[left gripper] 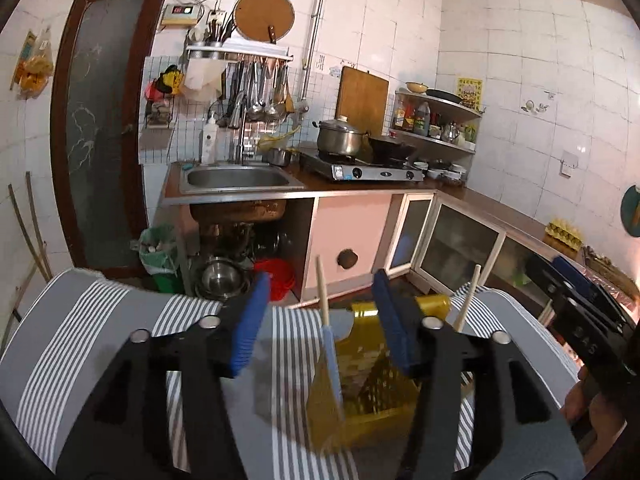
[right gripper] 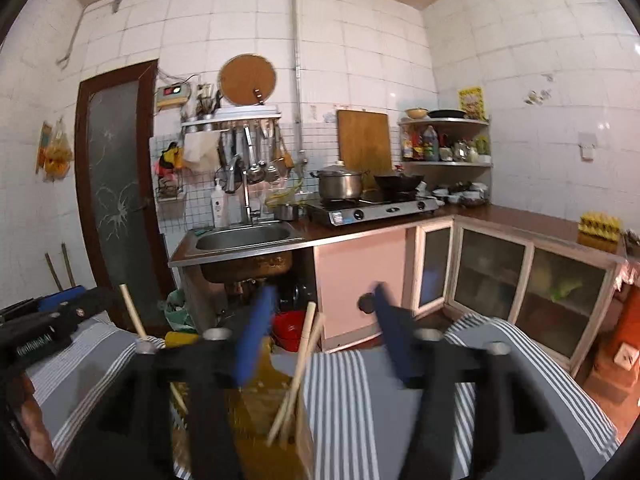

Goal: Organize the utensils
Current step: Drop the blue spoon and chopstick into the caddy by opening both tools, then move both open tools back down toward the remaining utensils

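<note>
A yellow slotted utensil holder (left gripper: pixel 368 384) stands on the grey striped cloth (left gripper: pixel 80 320), between my left gripper's fingers. Wooden-handled utensils stick up from it: one with a pale blue lower part (left gripper: pixel 326 312) and one at the right (left gripper: pixel 466 300). My left gripper (left gripper: pixel 320 320) is open and empty just above the holder. In the right wrist view the holder (right gripper: pixel 264 400) lies below and left, with wooden handles (right gripper: pixel 298 372) and a further one (right gripper: pixel 134 312) standing in it. My right gripper (right gripper: pixel 320 336) is open and empty. It also shows in the left wrist view (left gripper: pixel 580 300).
Beyond the table are a kitchen counter with a steel sink (left gripper: pixel 240 178), a gas stove with a pot (left gripper: pixel 340 136), a hanging utensil rack (left gripper: pixel 256 92), corner shelves (left gripper: pixel 436 120), cabinets (right gripper: pixel 492 276), an egg tray (right gripper: pixel 600 228) and a green bin (left gripper: pixel 160 256).
</note>
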A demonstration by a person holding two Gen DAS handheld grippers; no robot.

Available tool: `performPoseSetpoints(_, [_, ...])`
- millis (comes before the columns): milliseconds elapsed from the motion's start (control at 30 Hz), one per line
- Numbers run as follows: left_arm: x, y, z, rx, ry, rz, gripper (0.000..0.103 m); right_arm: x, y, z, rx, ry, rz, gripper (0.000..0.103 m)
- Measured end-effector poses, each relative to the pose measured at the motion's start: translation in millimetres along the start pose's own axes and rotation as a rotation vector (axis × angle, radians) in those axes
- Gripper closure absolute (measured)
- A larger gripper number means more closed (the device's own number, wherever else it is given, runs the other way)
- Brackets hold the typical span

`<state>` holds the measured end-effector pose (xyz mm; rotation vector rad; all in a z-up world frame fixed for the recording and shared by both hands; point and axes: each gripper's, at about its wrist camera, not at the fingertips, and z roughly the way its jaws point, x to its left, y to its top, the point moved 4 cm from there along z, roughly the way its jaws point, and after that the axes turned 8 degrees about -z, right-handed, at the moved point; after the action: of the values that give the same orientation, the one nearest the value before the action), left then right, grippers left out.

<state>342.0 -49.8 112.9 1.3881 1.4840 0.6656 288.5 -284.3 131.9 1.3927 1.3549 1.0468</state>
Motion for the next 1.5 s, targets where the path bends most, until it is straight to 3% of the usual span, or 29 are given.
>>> performPoseSetpoints(133, [13.8,-8.8,-32.0,-0.005,0.029,0.003,0.009,-9.8,-17.0,-29.6,0.078,-0.018,-0.009,0.045])
performPoseSetpoints(200, [21.5,-19.4,-44.6,-0.009,0.049,-0.001,0.005,-9.9,-31.0,-41.1,0.124,-0.016,-0.001,0.041])
performPoseSetpoints(600, [58.5,-123.4,-42.2,0.224,0.170,0.000,0.005,16.9,-148.4,-75.3,0.404,0.025,-0.018,0.038])
performPoseSetpoints(867, [71.1,-172.1,-19.4,0.346,0.220,-0.010,0.005,23.5,-194.0,-78.0,0.479,0.010,-0.041,0.038])
performPoseSetpoints(1233, [69.7,-197.5,-1.2,0.430,0.239,0.034,0.005,26.9,-217.6,-64.0,0.610,0.030,-0.015,0.038])
performPoseSetpoints(1500, [70.7,-203.7,-0.9,0.456,0.243,0.011,0.008,34.6,-219.1,-63.4,0.629,0.039,-0.032,0.045])
